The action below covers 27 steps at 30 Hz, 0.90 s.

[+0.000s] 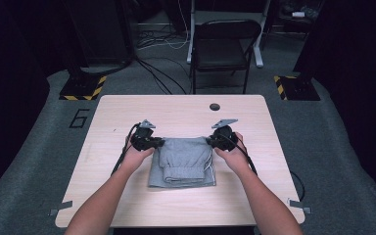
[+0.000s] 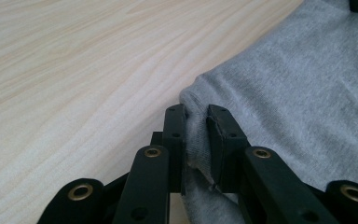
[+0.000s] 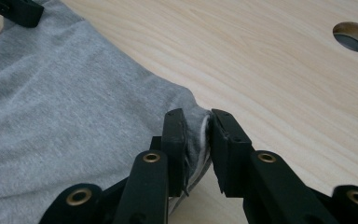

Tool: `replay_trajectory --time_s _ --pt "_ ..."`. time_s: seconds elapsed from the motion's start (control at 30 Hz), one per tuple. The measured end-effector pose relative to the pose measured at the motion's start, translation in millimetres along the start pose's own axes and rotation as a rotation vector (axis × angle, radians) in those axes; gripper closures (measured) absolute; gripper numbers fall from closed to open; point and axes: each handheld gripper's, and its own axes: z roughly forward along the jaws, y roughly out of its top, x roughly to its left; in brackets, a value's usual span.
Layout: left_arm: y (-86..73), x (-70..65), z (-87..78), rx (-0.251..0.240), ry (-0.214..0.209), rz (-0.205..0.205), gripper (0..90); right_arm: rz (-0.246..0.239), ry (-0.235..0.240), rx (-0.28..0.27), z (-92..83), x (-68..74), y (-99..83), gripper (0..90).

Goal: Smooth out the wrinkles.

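Observation:
A folded grey garment (image 1: 183, 161) lies in the middle of the light wooden table (image 1: 127, 110). My left gripper (image 1: 157, 143) pinches its far left corner: in the left gripper view the grey garment (image 2: 307, 88) bunches between the pads of the left gripper (image 2: 196, 126), which is shut on it. My right gripper (image 1: 209, 141) holds the far right corner. In the right gripper view the grey garment (image 3: 65, 116) and a white drawstring sit clamped in the right gripper (image 3: 198, 122). Both hands rest beside the cloth.
A round cable hole (image 1: 215, 106) is in the table's far edge, also the cable hole (image 3: 354, 38) in the right gripper view. A black folding chair (image 1: 223, 46) stands beyond the table. Cables trail on the grey floor. Tape marks sit at the near table corners.

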Motion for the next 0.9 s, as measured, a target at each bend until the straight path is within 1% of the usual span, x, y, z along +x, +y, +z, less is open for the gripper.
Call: replay_trajectory --time_s 0.03,0.07,0.1,0.13,0.17,0.23,0.27,0.3,0.37,0.4,0.43,0.5,0.53,0.57,0.7,0.73,0.77,0.83,0.87,0.9 --pt "0.0 0.0 0.0 0.0 0.0 0.0 77.6 -0.012 0.005 0.009 1.1 -0.9 1.0 75.5" --pt "0.6 1.1 0.5 0.001 0.007 -0.001 77.6 -0.015 -0.007 0.007 2.3 -0.8 2.1 75.5" --pt "1.0 1.8 0.3 0.003 0.009 0.002 77.5 -0.009 -0.008 0.003 3.1 -0.2 3.1 75.5" --pt "1.2 2.4 0.5 0.0 0.01 -0.003 77.5 -0.005 -0.008 0.007 3.0 -0.2 3.1 75.6" --pt "1.3 3.1 0.3 -0.003 0.008 -0.002 77.4 0.005 -0.008 -0.006 4.7 -0.6 3.7 75.5" --pt "0.8 4.6 1.3 -0.001 0.01 -0.007 77.2 0.0 -0.005 0.006 6.1 -2.0 2.5 75.5" --pt "0.5 4.9 2.3 -0.002 0.009 -0.01 77.1 0.001 -0.011 0.006 7.0 -2.1 2.1 75.6" --pt "0.3 5.4 3.2 0.004 0.012 -0.008 77.1 0.003 -0.012 0.014 7.2 -1.8 2.0 75.6" --pt "-0.5 6.1 5.8 0.007 0.017 -0.008 77.0 0.01 -0.015 0.012 8.0 -1.1 2.0 75.6" --pt "-0.9 6.2 6.5 0.008 0.016 -0.015 77.0 0.008 -0.015 0.01 8.2 -1.1 2.0 75.6" --pt "-1.3 6.6 7.2 0.007 0.02 -0.017 77.0 -0.006 -0.014 0.015 8.1 -1.9 1.9 75.6" --pt "-1.7 6.4 8.5 0.003 0.025 -0.022 76.9 0.019 -0.023 0.02 9.2 0.3 1.8 75.5" --pt "-1.8 6.3 9.0 0.006 0.025 -0.026 76.8 0.004 -0.02 0.016 10.2 -1.0 1.6 75.6" --pt "-2.0 6.7 9.7 0.008 0.03 -0.029 76.7 0.013 -0.02 0.021 10.5 -0.7 1.4 75.6" --pt "-2.9 6.9 12.6 0.013 0.043 -0.039 76.1 0.02 -0.022 0.024 13.9 -1.9 0.9 75.5" --pt "-2.9 7.1 12.6 0.016 0.04 -0.04 75.8 0.023 -0.022 0.018 14.6 -1.8 0.6 75.4" --pt "-2.9 7.7 12.4 0.018 0.041 -0.036 75.4 0.024 -0.024 0.02 14.7 -1.6 0.7 74.9" --pt "-3.3 7.3 12.5 0.011 0.038 -0.054 72.5 0.029 -0.026 0.015 14.8 -1.4 0.7 71.8" --pt "-3.4 7.4 12.0 0.014 0.034 -0.06 70.5 0.027 -0.031 0.019 14.3 -1.7 1.0 70.5" --pt "-3.4 7.5 11.4 0.01 0.04 -0.06 67.3 0.028 -0.034 0.015 14.3 -2.0 1.2 68.2"
